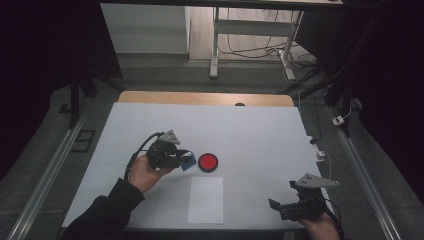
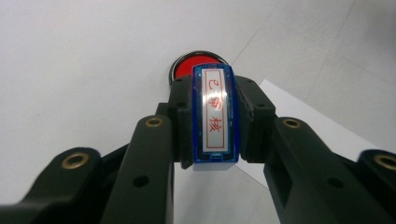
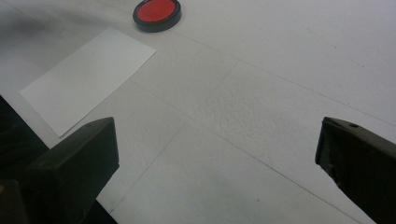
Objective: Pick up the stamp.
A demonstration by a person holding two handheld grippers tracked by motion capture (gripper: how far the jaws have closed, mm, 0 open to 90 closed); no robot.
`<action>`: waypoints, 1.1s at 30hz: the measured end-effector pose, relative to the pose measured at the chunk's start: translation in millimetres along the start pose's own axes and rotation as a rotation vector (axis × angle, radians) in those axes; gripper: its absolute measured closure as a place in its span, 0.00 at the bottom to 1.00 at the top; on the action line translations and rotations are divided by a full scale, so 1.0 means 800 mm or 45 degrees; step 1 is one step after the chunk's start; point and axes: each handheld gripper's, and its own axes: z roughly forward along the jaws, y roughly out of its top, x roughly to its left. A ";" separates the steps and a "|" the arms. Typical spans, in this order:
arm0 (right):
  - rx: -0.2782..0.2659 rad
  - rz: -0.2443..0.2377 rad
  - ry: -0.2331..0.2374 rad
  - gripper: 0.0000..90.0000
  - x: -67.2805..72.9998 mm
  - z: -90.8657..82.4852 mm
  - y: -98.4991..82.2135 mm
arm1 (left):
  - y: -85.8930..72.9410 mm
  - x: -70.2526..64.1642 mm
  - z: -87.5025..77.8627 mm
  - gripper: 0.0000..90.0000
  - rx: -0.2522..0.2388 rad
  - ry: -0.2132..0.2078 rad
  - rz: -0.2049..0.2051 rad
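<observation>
My left gripper (image 1: 186,159) is shut on a blue stamp (image 2: 215,117), a clear-blue block with a white label in red characters, seen end-on in the left gripper view. In the high view the blue stamp (image 1: 188,161) sits just left of a round red ink pad (image 1: 208,162) in a black case. The ink pad (image 2: 196,65) peeks out beyond the stamp. A white sheet of paper (image 1: 206,199) lies in front of the pad. My right gripper (image 1: 278,206) rests open near the table's front right, with nothing between its jaws. The ink pad (image 3: 157,13) and the paper (image 3: 88,77) lie far ahead of it.
A white cover (image 1: 250,135) lies over the wooden table (image 1: 205,98). Desk legs and cables (image 1: 285,55) stand on the floor beyond it. Metal rails (image 1: 45,175) run along both sides.
</observation>
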 end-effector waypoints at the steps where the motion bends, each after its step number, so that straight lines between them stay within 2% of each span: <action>1: 0.001 0.000 0.001 0.00 0.000 0.000 0.000 | 0.000 -0.001 -0.001 0.78 -0.006 -0.004 0.001; 10: -0.002 0.000 0.001 0.00 0.000 -0.001 0.000 | -0.006 -0.014 -0.013 0.78 -0.029 -0.032 0.024; 16: -0.003 -0.002 -0.001 0.00 0.000 0.000 0.000 | -0.010 -0.025 -0.021 0.78 -0.046 -0.026 0.043; 25: -0.003 -0.004 -0.009 0.00 0.000 -0.001 -0.001 | -0.018 -0.038 -0.032 0.78 -0.098 -0.099 0.035; 33: 0.000 -0.011 -0.009 0.00 0.002 0.000 0.000 | -0.021 -0.048 -0.036 0.78 -0.129 -0.134 0.057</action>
